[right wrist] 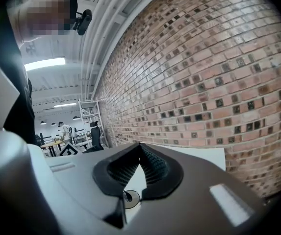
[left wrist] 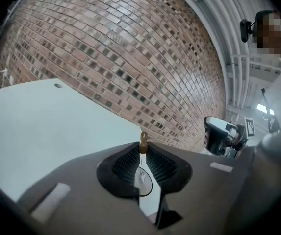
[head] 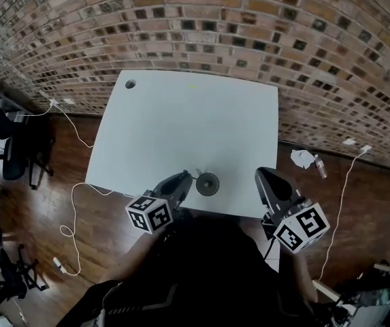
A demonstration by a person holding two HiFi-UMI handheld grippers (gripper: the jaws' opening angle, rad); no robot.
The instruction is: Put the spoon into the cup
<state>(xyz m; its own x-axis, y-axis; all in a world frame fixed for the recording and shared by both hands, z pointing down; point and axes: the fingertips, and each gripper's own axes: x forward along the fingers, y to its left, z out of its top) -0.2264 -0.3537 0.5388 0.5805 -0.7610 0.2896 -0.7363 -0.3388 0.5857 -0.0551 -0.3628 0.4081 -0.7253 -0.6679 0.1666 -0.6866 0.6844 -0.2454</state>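
A small dark cup (head: pixel 207 183) stands near the front edge of the white table (head: pixel 195 121). My left gripper (head: pixel 189 178) is just left of it, shut on the thin spoon (left wrist: pixel 143 143). The spoon's brown handle end sticks up between the fingertips. Its pale bowl hangs below the jaws inside the cup's dark rim (left wrist: pixel 149 182). My right gripper (head: pixel 259 174) stands to the right of the cup, apart from it, its jaws together and empty. In the right gripper view the cup (right wrist: pixel 130 198) shows low in the gap under the jaws.
A cable hole (head: pixel 130 84) sits in the table's far left corner. A brick wall (head: pixel 249 26) rises behind the table. Office chairs (head: pixel 18 152) and a white cable (head: pixel 79 203) lie on the floor at the left, crumpled paper (head: pixel 302 158) at the right.
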